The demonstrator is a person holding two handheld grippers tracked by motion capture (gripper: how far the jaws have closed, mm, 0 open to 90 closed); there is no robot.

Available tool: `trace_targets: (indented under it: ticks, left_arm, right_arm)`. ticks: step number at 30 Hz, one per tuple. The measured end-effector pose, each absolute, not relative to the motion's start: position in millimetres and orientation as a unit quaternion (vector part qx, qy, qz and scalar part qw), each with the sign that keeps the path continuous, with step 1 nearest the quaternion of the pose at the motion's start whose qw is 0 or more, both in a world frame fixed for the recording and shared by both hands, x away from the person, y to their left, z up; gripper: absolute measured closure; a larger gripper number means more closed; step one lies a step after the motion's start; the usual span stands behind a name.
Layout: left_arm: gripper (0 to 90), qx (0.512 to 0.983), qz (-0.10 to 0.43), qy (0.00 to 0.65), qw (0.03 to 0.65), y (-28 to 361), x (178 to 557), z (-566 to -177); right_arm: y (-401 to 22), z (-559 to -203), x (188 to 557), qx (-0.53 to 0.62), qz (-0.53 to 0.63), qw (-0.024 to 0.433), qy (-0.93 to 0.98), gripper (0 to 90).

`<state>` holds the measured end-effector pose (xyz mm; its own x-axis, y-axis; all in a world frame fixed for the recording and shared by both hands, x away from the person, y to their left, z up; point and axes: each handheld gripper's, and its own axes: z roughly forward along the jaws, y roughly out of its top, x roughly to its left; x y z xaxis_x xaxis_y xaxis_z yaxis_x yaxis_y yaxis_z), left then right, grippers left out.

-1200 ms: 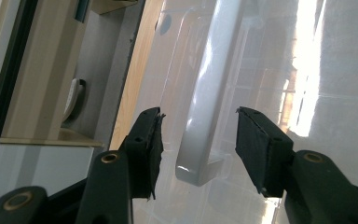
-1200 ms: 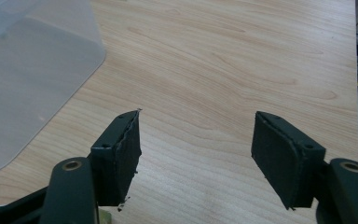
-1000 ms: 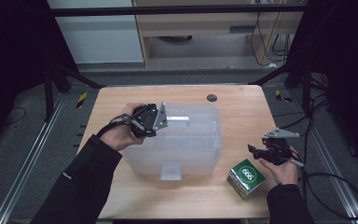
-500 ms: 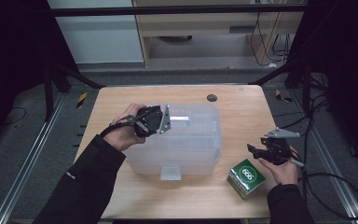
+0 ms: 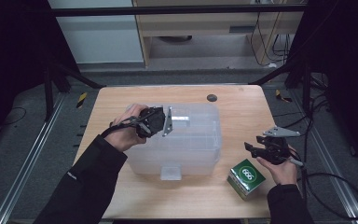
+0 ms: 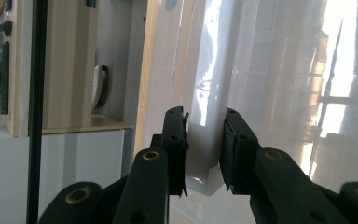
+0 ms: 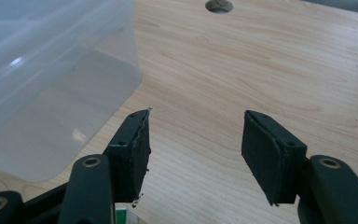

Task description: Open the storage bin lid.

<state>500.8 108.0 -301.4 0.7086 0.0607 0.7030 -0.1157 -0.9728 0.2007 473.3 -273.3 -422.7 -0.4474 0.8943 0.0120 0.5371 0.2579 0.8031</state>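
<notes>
High view, left to right: the left gripper [image 5: 164, 122], held in the person's left hand [image 5: 127, 132], meets the left end of the large translucent plastic storage box [image 5: 186, 144], which stands with its latch tab facing the near edge of the light wooden table [image 5: 242, 112]. Left gripper view: its jaws, just closing, clamp the box's white plastic end tab [image 6: 204, 140] between both pads. Right of the box, near the table's front edge, lies the small green carton with white print [image 5: 247, 178]. Farthest right, the right gripper [image 5: 251, 148] hovers above the carton; right gripper view: its jaws stand moderately apart, just narrowing, with nothing between them.
</notes>
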Motion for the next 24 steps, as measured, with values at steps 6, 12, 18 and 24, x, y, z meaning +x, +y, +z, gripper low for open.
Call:
trace_targets:
  ticks: [6, 12, 18, 24]
  left_arm:
    - [73.2, 0.918, 0.379, -0.015, 0.119, 109, 502, -300]
    - [73.1, 0.918, 0.375, -0.009, 0.125, 109, 503, -299]
    - [72.8, 0.917, 0.378, -0.004, 0.130, 109, 505, -296]
    - [72.6, 0.916, 0.380, -0.002, 0.126, 110, 507, -292]
  right_arm:
    - [-269, -414, 469, 0.455, 0.394, 0.236, 0.763, 49.9]
    - [-263, -408, 466, 0.435, 0.405, 0.223, 0.773, 57.1]
    - [-257, -403, 463, 0.425, 0.410, 0.216, 0.777, 60.8]
    - [-255, -398, 460, 0.431, 0.427, 0.202, 0.769, 70.7]
